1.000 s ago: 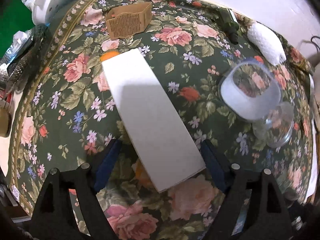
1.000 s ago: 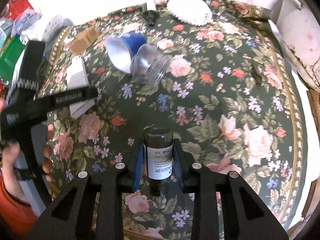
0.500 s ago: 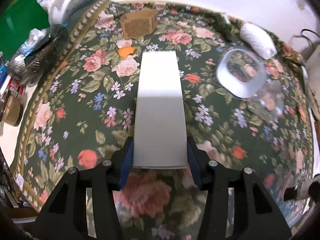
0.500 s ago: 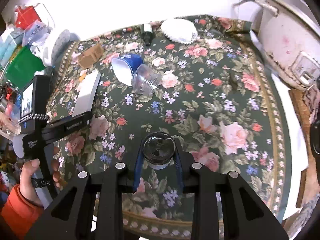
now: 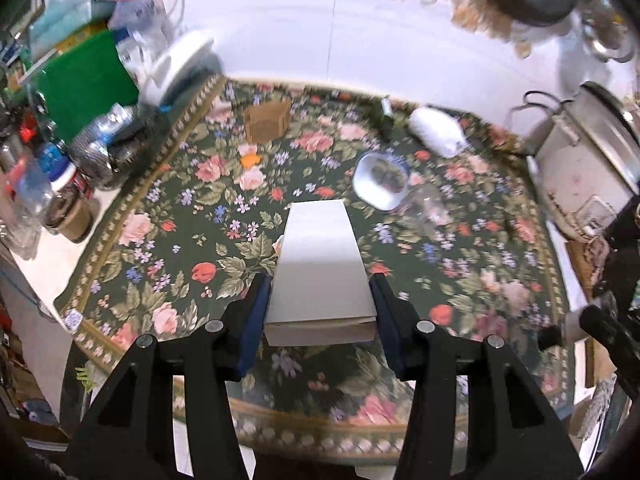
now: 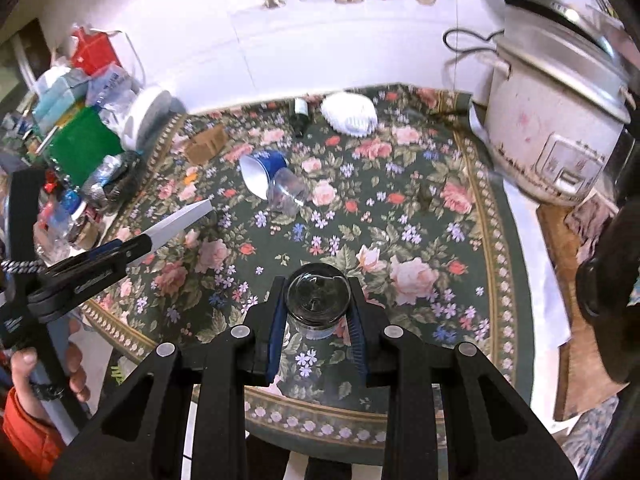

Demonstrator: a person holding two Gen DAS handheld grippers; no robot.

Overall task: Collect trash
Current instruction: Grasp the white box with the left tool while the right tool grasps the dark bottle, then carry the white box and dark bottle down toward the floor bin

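1. Change: the left gripper [image 5: 320, 312], which a second ago straddled the white box [image 5: 322, 264] lying on the table, now clamps it and holds it raised; collection of this item is under way.
2. The right gripper [image 6: 317, 312] grasps a dark glass bottle [image 6: 318, 296], likewise clear of the floral tablecloth [image 6: 400, 216].
3. Box: flat, matte, rectangular card. Bottle: round, glossy. A blue cup [image 6: 262, 168] and a clear plastic cup [image 6: 286, 194] lie far left.
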